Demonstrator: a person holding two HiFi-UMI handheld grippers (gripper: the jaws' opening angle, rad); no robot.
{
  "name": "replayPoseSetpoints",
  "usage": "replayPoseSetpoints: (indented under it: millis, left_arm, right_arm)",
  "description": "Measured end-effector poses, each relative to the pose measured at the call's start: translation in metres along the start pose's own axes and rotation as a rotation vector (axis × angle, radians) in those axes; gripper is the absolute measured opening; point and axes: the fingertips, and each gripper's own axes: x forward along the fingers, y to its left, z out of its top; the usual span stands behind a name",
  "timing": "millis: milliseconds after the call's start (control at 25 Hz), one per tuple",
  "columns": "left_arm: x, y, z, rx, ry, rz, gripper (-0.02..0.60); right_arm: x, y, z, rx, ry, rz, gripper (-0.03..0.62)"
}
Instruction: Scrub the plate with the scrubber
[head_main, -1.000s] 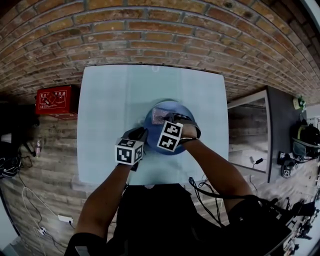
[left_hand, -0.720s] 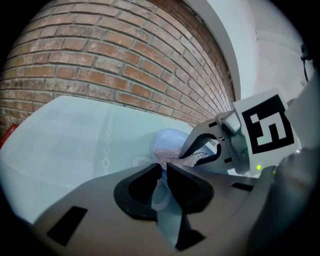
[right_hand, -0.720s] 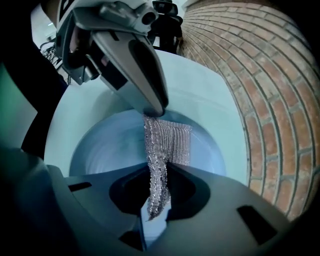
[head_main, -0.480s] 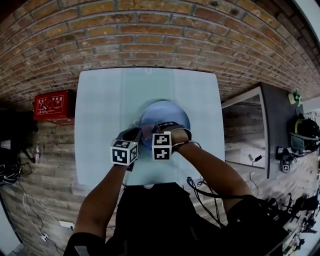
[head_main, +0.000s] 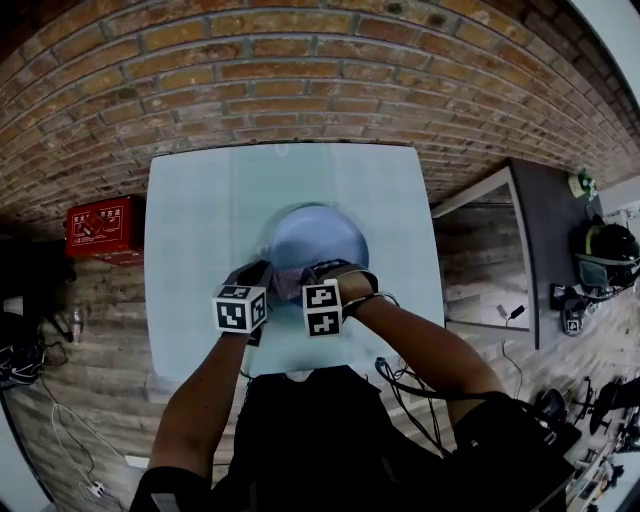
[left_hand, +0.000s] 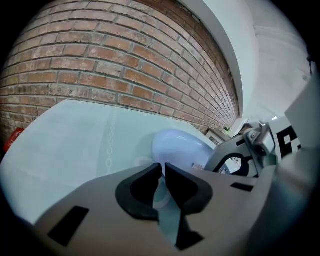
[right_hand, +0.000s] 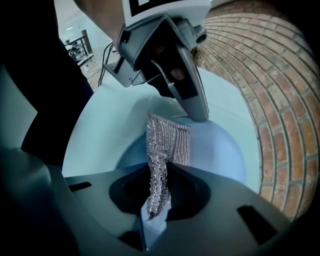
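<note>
Head view: the blue plate sits at the centre of the pale table, with the brick wall across the top of the frame. A red box lies on the floor at the left edge, clear of the table.

Your left gripper meets the plate's near rim at lower left. Your right gripper is just beside it, over the same near edge.

Left gripper view: the jaws are clenched to a narrow slit, and a thin pale-blue edge shows in that slit. This reads as the plate's rim pinched between them. The plate bowl lies just past the tips, centre-right of the frame. The table fills the left.

Right gripper view: your right gripper is clamped on the scrubber, a silvery mesh pad. The pad stands up out of the jaws at frame centre and a short tail hangs below them. Its free end lies over the plate, but I cannot tell whether it touches. Your left gripper comes down from the top of the frame, its tip at the plate's rim just beside the pad's upper corner.
</note>
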Motion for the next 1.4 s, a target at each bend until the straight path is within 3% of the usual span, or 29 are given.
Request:
replayPoseSetpoints:
  millis: [240, 480, 680, 960, 1160, 1400]
  left_arm:
    - [0.000, -0.003, 0.000, 0.023, 0.002, 0.021, 0.053]
    - [-0.001, -0.002, 0.001, 0.036, 0.006, 0.041, 0.054]
    - [0.000, -0.004, 0.001, 0.018, 0.003, 0.056, 0.054]
    - [0.003, -0.001, 0.002, -0.012, 0.009, 0.081, 0.052]
    - [0.001, -0.002, 0.000, 0.033, 0.039, 0.104, 0.052]
    - [0.001, 0.000, 0.000, 0.028, 0.043, 0.129, 0.051]
  right_arm:
    - [-0.005, -0.001, -0.005, 0.001, -0.031, -0.017, 0.071]
    - [-0.032, -0.074, -0.041, 0.112, -0.052, -0.219, 0.070]
    - [-0.029, -0.109, -0.080, 0.109, 0.022, -0.278, 0.069]
    - [-0.008, -0.107, -0.080, 0.021, 0.097, -0.285, 0.069]
    - [0.006, -0.095, -0.089, 0.113, 0.166, -0.214, 0.069]
    - [0.006, -0.079, -0.099, 0.189, 0.217, -0.160, 0.069]
